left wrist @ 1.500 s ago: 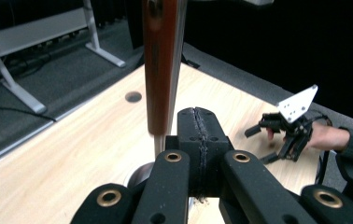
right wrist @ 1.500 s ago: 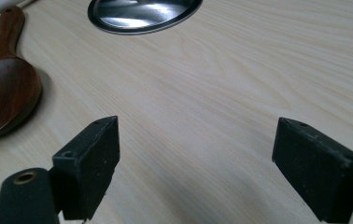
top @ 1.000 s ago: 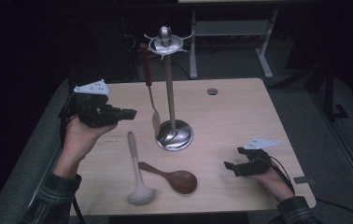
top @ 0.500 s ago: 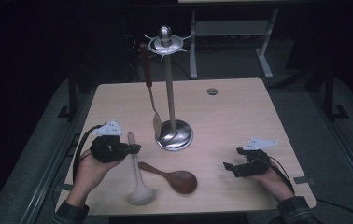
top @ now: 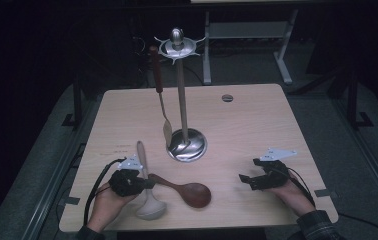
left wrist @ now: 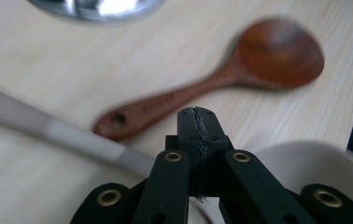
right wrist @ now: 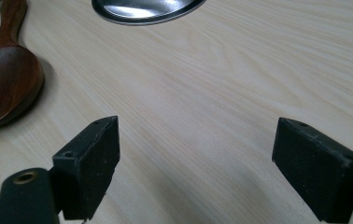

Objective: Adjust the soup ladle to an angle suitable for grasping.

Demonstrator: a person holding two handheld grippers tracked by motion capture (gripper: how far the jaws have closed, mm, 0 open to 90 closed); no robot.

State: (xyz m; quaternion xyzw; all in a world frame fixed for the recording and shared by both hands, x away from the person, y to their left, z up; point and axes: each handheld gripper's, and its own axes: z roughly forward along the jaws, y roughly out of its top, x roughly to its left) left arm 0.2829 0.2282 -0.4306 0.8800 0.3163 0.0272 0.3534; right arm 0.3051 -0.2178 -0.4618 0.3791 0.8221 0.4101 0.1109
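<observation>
The stand (top: 183, 145) blocks mid-table (a spatula (top: 160, 100) hangs beside it). Bare table (top: 257, 125) lies open to its right.

A pale ladle (top: 147, 200) lay flat at the lower left of the high view, bowl nearest the table's front edge; a dark wooden spoon (top: 187, 191) lay just right of it, handle touching.

L gripper (top: 127, 181): blk body, brass rivets, blk cable | R gripper (top: 262, 176): blk, grey tri plate | dark sleeves
</observation>
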